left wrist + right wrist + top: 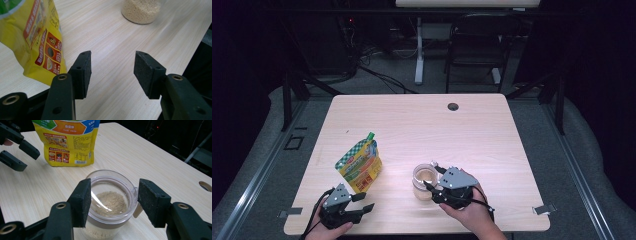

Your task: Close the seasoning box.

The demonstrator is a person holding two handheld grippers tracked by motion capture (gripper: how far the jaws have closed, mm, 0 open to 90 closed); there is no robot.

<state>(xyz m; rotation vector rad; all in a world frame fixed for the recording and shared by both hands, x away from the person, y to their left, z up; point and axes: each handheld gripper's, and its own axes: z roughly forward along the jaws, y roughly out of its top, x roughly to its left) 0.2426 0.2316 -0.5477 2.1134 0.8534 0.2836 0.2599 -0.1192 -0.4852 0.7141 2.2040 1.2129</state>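
Clear plastic jar [110,202] of pale grain stands near the table's [472,125] front edge as we bracket it with our right gripper [112,195], jaws wide; our left gripper [112,67] gapes beside the yellow pouch [359,165].

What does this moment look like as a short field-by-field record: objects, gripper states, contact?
surface: light wood table
jar: clear jar, open top, part filled with pale grains
pouch: yellow pouch, upright, left of the jar
right gripper: open, jaws on either side of the jar; contact cannot be told
left gripper: open, holding nothing, beside the pouch
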